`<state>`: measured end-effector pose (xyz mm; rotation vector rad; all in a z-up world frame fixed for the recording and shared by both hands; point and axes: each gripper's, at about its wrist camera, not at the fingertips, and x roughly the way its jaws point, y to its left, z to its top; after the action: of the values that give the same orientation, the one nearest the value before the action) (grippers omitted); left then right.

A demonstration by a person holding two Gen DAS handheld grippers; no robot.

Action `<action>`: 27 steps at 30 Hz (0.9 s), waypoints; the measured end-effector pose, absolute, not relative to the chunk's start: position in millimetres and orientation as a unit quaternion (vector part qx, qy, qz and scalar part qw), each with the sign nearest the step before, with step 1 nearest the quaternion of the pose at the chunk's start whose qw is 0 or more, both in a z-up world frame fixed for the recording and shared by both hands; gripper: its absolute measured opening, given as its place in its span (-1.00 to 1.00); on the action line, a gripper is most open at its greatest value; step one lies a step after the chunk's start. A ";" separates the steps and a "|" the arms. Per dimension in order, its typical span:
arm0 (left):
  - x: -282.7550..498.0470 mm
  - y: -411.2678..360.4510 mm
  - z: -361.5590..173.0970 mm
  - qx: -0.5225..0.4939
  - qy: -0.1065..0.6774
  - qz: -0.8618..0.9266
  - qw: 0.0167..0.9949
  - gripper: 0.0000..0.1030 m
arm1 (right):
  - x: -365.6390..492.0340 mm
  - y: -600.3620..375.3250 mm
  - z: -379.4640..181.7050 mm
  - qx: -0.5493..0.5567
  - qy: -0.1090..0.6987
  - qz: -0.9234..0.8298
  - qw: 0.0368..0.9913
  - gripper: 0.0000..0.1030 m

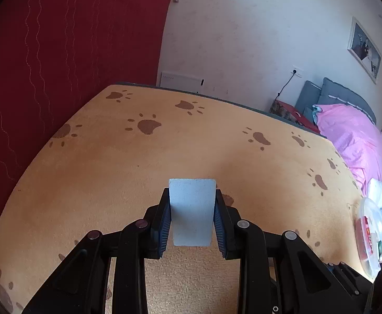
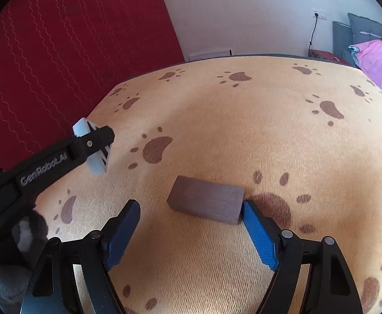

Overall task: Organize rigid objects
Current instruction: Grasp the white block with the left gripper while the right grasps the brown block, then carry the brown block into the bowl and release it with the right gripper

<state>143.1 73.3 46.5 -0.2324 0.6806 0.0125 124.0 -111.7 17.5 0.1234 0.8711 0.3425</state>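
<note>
Ribbed left hand-held gripper (image 1: pixel 192 217) clamps pale block (image 1: pixel 192 210); right (image 2: pixel 191 231) spread beside dark wooden brick (image 2: pixel 206 202).

Blanket (image 2: pixel 217 120): bare beyond and left of brown block (image 2: pixel 206 201). Obstacles: left gripper (image 2: pixel 96 144) with pale block (image 2: pixel 92 149) at left; clear tub (image 1: pixel 374 233) at right edge.

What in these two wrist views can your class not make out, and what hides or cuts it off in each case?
- Left wrist view: sides of the pale block, covered by the left gripper pads.
- Left wrist view: contents of the clear container, cut by the frame's edge.
- Right wrist view: far face of the brown block, turned away; right gripper open.
</note>
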 end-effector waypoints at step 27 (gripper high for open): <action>142.1 60.8 38.3 -0.103 0.341 -0.003 0.935 -0.41 | 109.8 -131.5 26.9 0.004 0.385 0.121 0.915 0.30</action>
<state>142.1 60.8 38.3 -0.2097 0.6963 -0.0052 109.8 -131.5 26.9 0.0078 0.7921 0.2493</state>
